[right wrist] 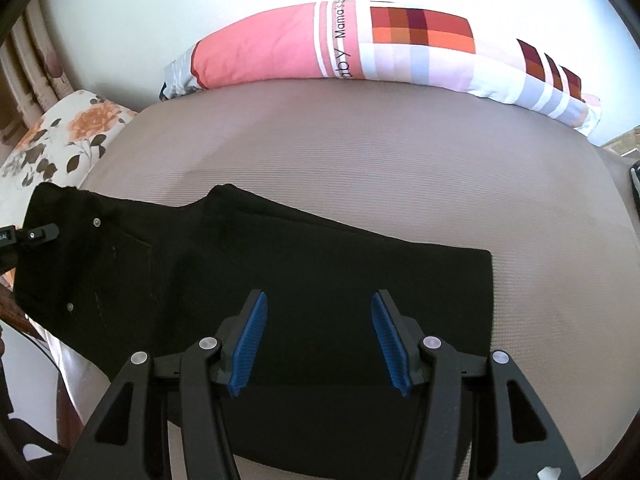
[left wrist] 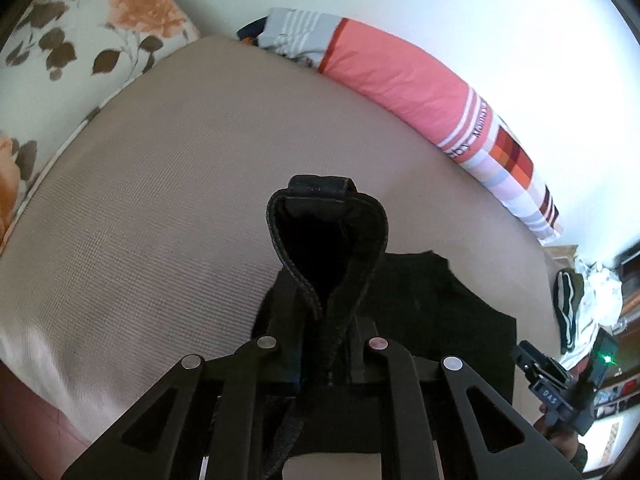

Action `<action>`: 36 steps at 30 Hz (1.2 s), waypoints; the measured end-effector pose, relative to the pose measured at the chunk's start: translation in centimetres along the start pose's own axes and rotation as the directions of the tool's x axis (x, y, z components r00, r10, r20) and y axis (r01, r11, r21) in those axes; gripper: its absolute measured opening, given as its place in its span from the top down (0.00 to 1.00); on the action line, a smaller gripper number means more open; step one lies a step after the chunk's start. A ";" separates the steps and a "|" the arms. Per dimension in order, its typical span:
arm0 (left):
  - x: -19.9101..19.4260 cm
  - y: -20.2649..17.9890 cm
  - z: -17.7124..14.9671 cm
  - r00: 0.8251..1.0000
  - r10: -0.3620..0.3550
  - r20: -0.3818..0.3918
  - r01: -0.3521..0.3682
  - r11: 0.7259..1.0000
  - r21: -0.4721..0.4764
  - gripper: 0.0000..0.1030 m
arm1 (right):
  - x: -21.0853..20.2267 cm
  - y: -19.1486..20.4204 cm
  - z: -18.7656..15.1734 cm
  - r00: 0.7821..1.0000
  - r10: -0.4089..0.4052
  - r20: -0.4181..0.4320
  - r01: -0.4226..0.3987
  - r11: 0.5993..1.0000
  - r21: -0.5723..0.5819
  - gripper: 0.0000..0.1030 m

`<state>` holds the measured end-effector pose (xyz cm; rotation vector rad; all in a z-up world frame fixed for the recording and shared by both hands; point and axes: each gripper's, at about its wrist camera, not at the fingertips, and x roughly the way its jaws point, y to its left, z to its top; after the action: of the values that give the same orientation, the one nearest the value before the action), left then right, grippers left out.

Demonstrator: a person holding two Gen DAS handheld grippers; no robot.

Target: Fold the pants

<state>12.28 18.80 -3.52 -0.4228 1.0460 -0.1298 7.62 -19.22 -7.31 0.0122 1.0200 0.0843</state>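
Observation:
Black pants (right wrist: 300, 276) lie folded lengthwise on a taupe bed (right wrist: 360, 160), waist end at the left, folded leg edge at the right. My left gripper (left wrist: 324, 320) is shut on the waistband of the pants (left wrist: 328, 240), which bunches up in a loop between the fingers; the rest of the pants (left wrist: 440, 320) spread to the right. My right gripper (right wrist: 322, 340) is open, its blue pads (right wrist: 250, 344) wide apart just above the leg part of the pants. The left gripper's tip (right wrist: 38, 234) shows at the waist in the right wrist view.
A long pink and checked pillow (right wrist: 360, 52) lies along the far edge against the white wall. A floral pillow (left wrist: 80, 48) sits at the left end of the bed. A heap of clothes (left wrist: 584, 308) lies off the bed's right end. The right gripper's body (left wrist: 560, 384) shows at right.

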 end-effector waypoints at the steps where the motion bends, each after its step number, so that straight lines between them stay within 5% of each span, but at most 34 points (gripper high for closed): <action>1: -0.2 -0.5 -0.1 1.000 -0.005 0.003 0.005 1.000 0.002 0.87 | -0.2 -0.3 -0.1 1.000 -0.003 0.002 0.003 1.000 0.002 0.48; 13: -0.2 -8.5 -1.0 0.989 -0.149 -0.023 0.149 0.989 -0.013 0.88 | -2.8 -5.6 -1.5 0.999 -0.002 0.045 -0.002 0.995 0.100 0.48; 24: 4.3 -19.4 -2.2 0.938 -0.324 -0.127 0.328 0.945 0.016 0.88 | -3.7 -10.4 -3.6 0.999 -0.008 0.045 -0.002 0.977 0.213 0.48; 31: 9.6 -25.0 -4.6 0.918 -0.324 -0.230 0.346 0.936 0.062 0.88 | -4.0 -12.3 -4.2 0.999 -0.011 0.044 -0.001 0.965 0.262 0.48; 36: 12.5 -27.0 -6.7 0.921 -0.284 -0.269 0.323 0.939 0.116 0.88 | -3.5 -12.8 -4.4 0.999 -0.003 0.032 -0.006 0.961 0.277 0.48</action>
<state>15.33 -11.44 -5.82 -0.4297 1.2005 -0.5542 2.88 -32.40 -7.28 0.2689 0.9927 -0.0579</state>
